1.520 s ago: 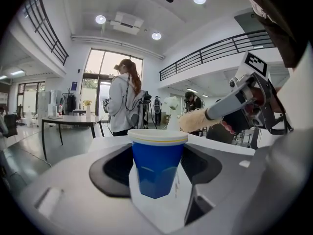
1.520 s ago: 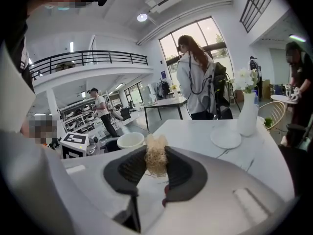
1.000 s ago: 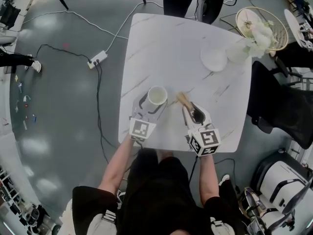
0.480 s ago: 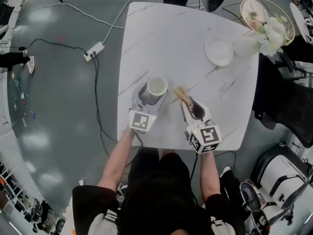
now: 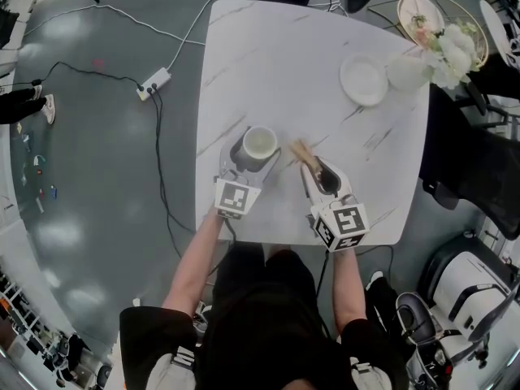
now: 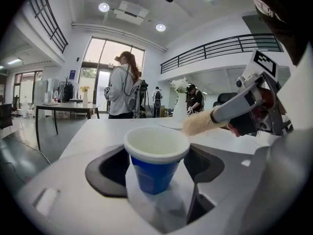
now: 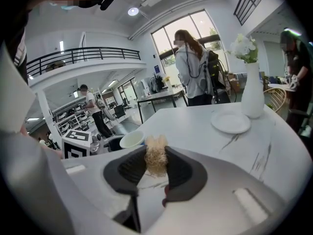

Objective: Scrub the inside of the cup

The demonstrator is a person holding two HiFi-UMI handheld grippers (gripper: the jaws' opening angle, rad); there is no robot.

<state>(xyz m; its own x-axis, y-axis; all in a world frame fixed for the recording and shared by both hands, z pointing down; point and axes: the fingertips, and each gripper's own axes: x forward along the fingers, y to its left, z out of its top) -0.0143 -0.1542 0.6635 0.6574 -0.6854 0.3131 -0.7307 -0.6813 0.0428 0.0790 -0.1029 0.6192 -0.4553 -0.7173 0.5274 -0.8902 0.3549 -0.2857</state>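
A blue paper cup (image 5: 260, 143) with a white inside stands upright on the white marble table (image 5: 284, 63). My left gripper (image 5: 253, 153) straddles it. In the left gripper view the cup (image 6: 155, 163) sits between the dark pads with a small gap on each side, and the left gripper (image 6: 157, 168) has its jaws opening. My right gripper (image 5: 315, 173) is shut on a tan bristle brush (image 5: 304, 154), just right of the cup. The brush (image 7: 156, 160) pokes out past the right gripper (image 7: 155, 169); its tip (image 6: 200, 123) hangs near the cup's rim, outside it.
A white plate (image 5: 363, 80) and a white vase (image 5: 404, 70) with pale flowers stand at the table's far right. A black chair (image 5: 467, 169) is beyond the right edge. A cable and power strip (image 5: 154, 84) lie on the floor to the left. People stand beyond the table's far end.
The head view has shifted a little. Both grippers, the cup and the brush keep about the same places relative to each other; the brush stays just right of the cup.
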